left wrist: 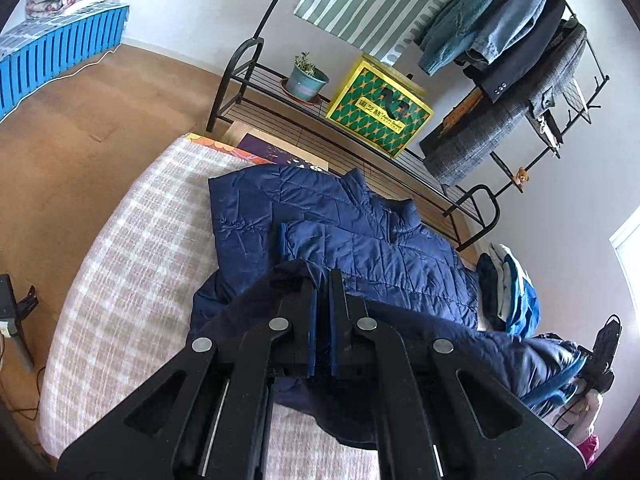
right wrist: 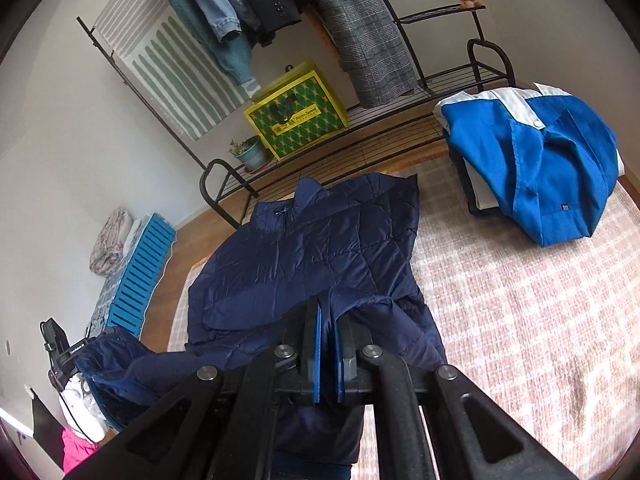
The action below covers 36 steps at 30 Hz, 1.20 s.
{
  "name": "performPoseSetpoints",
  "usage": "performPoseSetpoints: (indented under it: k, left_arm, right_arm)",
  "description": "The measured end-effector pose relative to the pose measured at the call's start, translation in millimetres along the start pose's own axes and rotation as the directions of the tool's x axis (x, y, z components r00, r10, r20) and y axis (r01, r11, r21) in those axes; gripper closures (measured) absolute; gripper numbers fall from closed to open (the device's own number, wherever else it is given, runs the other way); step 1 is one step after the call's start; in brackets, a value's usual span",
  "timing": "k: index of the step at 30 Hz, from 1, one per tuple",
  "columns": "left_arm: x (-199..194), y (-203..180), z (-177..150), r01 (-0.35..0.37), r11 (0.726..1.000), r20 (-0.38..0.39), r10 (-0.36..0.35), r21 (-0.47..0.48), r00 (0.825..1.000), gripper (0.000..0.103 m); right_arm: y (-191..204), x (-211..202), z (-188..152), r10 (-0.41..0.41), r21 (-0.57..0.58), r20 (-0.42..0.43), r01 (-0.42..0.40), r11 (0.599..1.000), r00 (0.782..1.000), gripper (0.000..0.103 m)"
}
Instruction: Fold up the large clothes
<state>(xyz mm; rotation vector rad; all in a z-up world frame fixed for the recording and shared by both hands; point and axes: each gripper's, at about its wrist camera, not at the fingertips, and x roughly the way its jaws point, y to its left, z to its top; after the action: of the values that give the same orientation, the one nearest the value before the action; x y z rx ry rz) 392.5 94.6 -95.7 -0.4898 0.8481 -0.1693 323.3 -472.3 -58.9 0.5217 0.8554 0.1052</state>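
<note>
A navy quilted jacket (left wrist: 344,224) lies on the checked bed cover (left wrist: 132,248), collar toward the far edge; it also shows in the right wrist view (right wrist: 320,248). My left gripper (left wrist: 323,276) is shut on the jacket's hem and holds it lifted off the bed. My right gripper (right wrist: 329,300) is shut on the hem at the other corner, also lifted. The hem stretches between the two grippers. The right gripper shows at the right edge of the left wrist view (left wrist: 596,364), and the left gripper at the left edge of the right wrist view (right wrist: 64,356).
A blue and white garment (right wrist: 536,152) lies on a pile at the bed's far right corner. Beyond the bed stands a black metal clothes rack (left wrist: 532,92) with hanging coats, a yellow-green box (left wrist: 380,108) and a potted plant (left wrist: 306,76). A blue crate (left wrist: 60,60) stands on the wood floor.
</note>
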Motion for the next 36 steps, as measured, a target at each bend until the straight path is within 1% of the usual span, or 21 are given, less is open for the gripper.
performPoseSetpoints:
  k: [5, 8, 12, 14, 15, 17, 19, 20, 21, 22, 23, 24, 25, 26, 28, 29, 30, 31, 32, 35, 36]
  left_arm:
    - [78, 16, 27, -0.059, 0.998, -0.050, 0.059, 0.000, 0.997, 0.101]
    - [126, 29, 40, -0.094, 0.995, -0.082, 0.092, -0.025, 0.992, 0.101]
    - [176, 45, 47, -0.134, 0.990, -0.117, 0.128, -0.043, 0.985, 0.101]
    - [193, 52, 46, -0.157, 0.987, -0.125, 0.152, -0.036, 0.981, 0.101]
    - [199, 53, 47, -0.151, 0.988, -0.132, 0.145, -0.039, 0.981, 0.101]
    - [205, 58, 50, -0.118, 0.992, -0.148, 0.109, -0.050, 0.983, 0.101]
    - [203, 61, 57, -0.095, 0.994, -0.154, 0.086, -0.050, 0.984, 0.094]
    - [201, 63, 62, -0.079, 0.996, -0.161, 0.070, -0.050, 0.985, 0.086]
    - [199, 64, 68, -0.057, 0.997, -0.164, 0.047, -0.057, 0.985, 0.079]
    - [193, 67, 74, -0.027, 0.998, -0.155, 0.018, -0.061, 0.988, 0.077]
    - [185, 69, 79, -0.021, 0.998, -0.132, 0.013, -0.056, 0.991, 0.069]
    - [179, 70, 83, -0.022, 0.999, -0.109, 0.017, -0.046, 0.994, 0.060]
    - [169, 73, 88, -0.022, 0.999, -0.076, 0.020, -0.025, 0.997, 0.058]
    - [162, 75, 90, -0.021, 1.000, -0.059, 0.020, -0.004, 0.998, 0.057]
    - [151, 79, 92, -0.034, 0.998, -0.035, 0.036, 0.060, 0.999, 0.057]
    - [150, 79, 92, -0.044, 0.995, -0.032, 0.047, 0.093, 0.998, 0.057]
    - [151, 78, 91, -0.056, 0.991, -0.035, 0.061, 0.125, 0.998, 0.056]
    - [156, 77, 89, -0.057, 0.986, -0.053, 0.065, 0.155, 0.996, 0.053]
    - [162, 74, 89, -0.052, 0.983, -0.076, 0.067, 0.178, 0.995, 0.047]
    - [188, 62, 81, -0.069, 0.964, -0.128, 0.105, 0.256, 0.986, 0.047]
    - [198, 59, 80, -0.084, 0.959, -0.136, 0.125, 0.271, 0.983, 0.047]
  right_arm:
    - [-11, 72, 41, -0.056, -0.004, -0.039, 0.055, 0.998, 0.998, 0.101]
    - [-22, 117, 60, -0.101, -0.013, -0.064, 0.100, 0.995, 0.993, 0.101]
    - [-42, 170, 76, -0.152, -0.018, -0.099, 0.151, 0.988, 0.983, 0.101]
    - [-50, 191, 79, -0.173, -0.020, -0.120, 0.172, 0.985, 0.978, 0.101]
    - [-53, 197, 80, -0.175, -0.026, -0.129, 0.173, 0.985, 0.976, 0.101]
    - [-56, 206, 81, -0.167, -0.046, -0.144, 0.162, 0.986, 0.975, 0.100]
    - [-59, 207, 85, -0.144, -0.062, -0.139, 0.137, 0.989, 0.980, 0.099]
    - [-61, 204, 87, -0.124, -0.072, -0.132, 0.115, 0.991, 0.984, 0.094]
    - [-65, 202, 88, -0.106, -0.075, -0.128, 0.097, 0.992, 0.986, 0.084]
    - [-69, 197, 90, -0.081, -0.072, -0.117, 0.073, 0.995, 0.990, 0.079]
    - [-74, 190, 91, -0.060, -0.072, -0.097, 0.053, 0.996, 0.993, 0.072]
    - [-77, 184, 92, -0.049, -0.082, -0.076, 0.043, 0.996, 0.996, 0.071]
    - [-81, 176, 92, -0.046, -0.101, -0.050, 0.041, 0.994, 0.998, 0.070]
    - [-86, 168, 91, -0.053, -0.125, -0.024, 0.050, 0.991, 0.998, 0.068]
    - [-89, 160, 90, -0.073, -0.173, 0.009, 0.074, 0.982, 0.997, 0.057]
    - [-89, 159, 88, -0.076, -0.211, 0.014, 0.078, 0.974, 0.997, 0.049]
    - [-87, 158, 87, -0.080, -0.242, 0.019, 0.082, 0.967, 0.997, 0.044]
    - [-85, 160, 85, -0.089, -0.270, 0.024, 0.093, 0.958, 0.996, 0.043]
    - [-83, 163, 84, -0.087, -0.288, 0.026, 0.091, 0.953, 0.996, 0.042]
    - [-75, 175, 84, -0.055, -0.307, 0.006, 0.054, 0.950, 0.998, 0.039]
    - [-73, 182, 85, -0.062, -0.312, -0.002, 0.058, 0.948, 0.998, 0.039]
